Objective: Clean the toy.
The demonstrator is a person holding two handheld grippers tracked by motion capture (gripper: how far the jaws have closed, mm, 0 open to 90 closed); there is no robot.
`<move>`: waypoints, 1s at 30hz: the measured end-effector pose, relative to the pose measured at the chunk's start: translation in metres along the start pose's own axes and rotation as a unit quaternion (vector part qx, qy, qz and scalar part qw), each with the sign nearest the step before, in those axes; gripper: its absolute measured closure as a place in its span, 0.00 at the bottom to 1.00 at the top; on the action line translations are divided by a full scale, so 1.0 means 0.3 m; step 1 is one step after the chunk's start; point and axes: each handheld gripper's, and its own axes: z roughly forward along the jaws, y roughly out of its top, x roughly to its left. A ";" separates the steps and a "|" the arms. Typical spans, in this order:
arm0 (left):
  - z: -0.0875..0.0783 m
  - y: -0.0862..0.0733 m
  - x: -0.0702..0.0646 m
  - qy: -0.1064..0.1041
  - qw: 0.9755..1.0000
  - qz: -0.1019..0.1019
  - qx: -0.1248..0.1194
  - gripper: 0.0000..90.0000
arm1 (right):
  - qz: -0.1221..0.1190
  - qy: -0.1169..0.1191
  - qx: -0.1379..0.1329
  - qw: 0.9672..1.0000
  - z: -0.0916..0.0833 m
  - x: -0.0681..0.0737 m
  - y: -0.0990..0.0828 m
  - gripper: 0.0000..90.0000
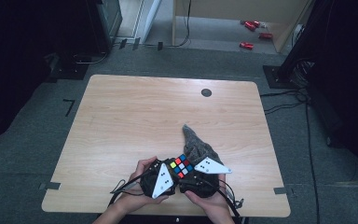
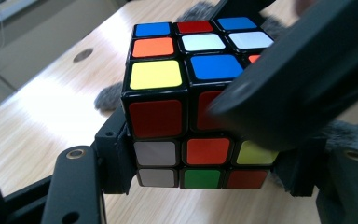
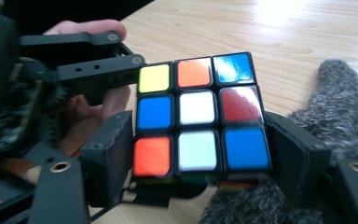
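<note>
A scrambled Rubik's cube (image 1: 182,166) is held just above the table's front edge, between both grippers. In the left gripper view the cube (image 2: 168,93) sits between my left gripper's (image 2: 205,170) black pads, which press on its lower layers from both sides. My right gripper's (image 3: 196,158) pads clamp the cube (image 3: 198,112) at its near row, left and right. One blurred black jaw of the right gripper crosses the cube's front in the left gripper view. In the high view the left gripper (image 1: 171,176) and right gripper (image 1: 193,173) meet at the cube.
A grey fuzzy cloth (image 1: 196,142) lies on the wooden table (image 1: 121,121) just behind and under the cube. A small black round disc (image 1: 206,92) is set in the table near its far edge. Red objects (image 1: 247,45) lie on the floor beyond.
</note>
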 end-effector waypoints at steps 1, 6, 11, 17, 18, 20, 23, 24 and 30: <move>0.000 0.000 -0.004 0.004 1.000 0.009 0.000 0.39 | 0.003 0.003 0.006 1.000 0.005 -0.002 -0.002 0.34; -0.002 -0.008 -0.001 0.004 1.000 0.013 -0.008 0.39 | 0.012 0.007 0.014 1.000 0.003 -0.011 0.001 0.37; -0.008 -0.010 0.001 0.003 1.000 0.015 -0.027 0.38 | 0.031 0.025 0.011 0.999 -0.008 -0.027 0.003 0.38; -0.015 -0.019 0.004 0.001 0.999 0.015 -0.044 0.38 | 0.053 0.042 0.002 0.998 -0.018 -0.036 0.004 0.38; -0.015 -0.022 0.004 0.002 0.999 0.015 -0.043 0.37 | 0.052 0.044 -0.001 0.998 -0.018 -0.037 0.005 0.38; -0.009 -0.033 0.002 0.009 0.999 0.018 -0.039 0.35 | 0.054 0.046 -0.005 0.997 -0.024 -0.036 0.007 0.38; 0.005 -0.048 -0.006 0.024 0.999 0.021 -0.029 0.34 | 0.066 0.057 -0.017 0.996 -0.041 -0.037 0.016 0.38; 0.005 -0.047 -0.010 0.033 0.999 0.021 -0.038 0.34 | 0.069 0.059 -0.018 0.996 -0.042 -0.037 0.016 0.38; 0.002 -0.040 -0.017 0.042 0.997 0.009 -0.061 0.35 | 0.090 0.080 -0.022 0.992 -0.046 -0.044 0.016 0.38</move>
